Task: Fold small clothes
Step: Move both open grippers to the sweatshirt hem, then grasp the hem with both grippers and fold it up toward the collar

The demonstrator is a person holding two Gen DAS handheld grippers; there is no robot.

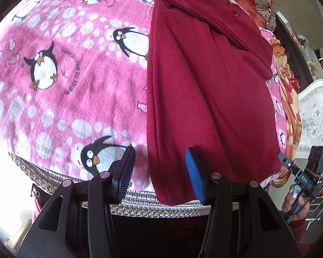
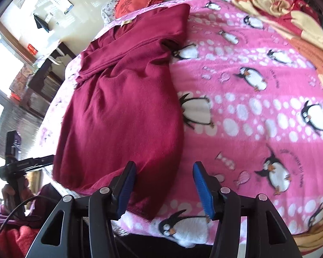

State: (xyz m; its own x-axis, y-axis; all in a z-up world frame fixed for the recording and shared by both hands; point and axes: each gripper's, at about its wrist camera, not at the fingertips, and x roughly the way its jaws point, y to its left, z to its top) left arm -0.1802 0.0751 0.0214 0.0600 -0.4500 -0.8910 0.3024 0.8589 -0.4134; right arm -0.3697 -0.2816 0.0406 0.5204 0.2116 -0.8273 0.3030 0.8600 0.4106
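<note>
Fleecy pink penguin blanket (image 1: 75,99) | long folded maroon knit garment (image 1: 204,99) | left gripper (image 1: 160,172), right gripper (image 2: 164,186): jaws apart, empty

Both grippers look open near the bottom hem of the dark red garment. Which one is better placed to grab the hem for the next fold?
Probably the left gripper: its open fingers straddle the garment's hem corner at the blanket edge. The right gripper is also open, but with the hem mostly beside its inner finger.

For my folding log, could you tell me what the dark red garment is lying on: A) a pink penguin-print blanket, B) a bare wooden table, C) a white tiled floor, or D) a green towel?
A: the dark red garment lies spread on the pink penguin-print blanket, with both grippers open near its hem.
</note>
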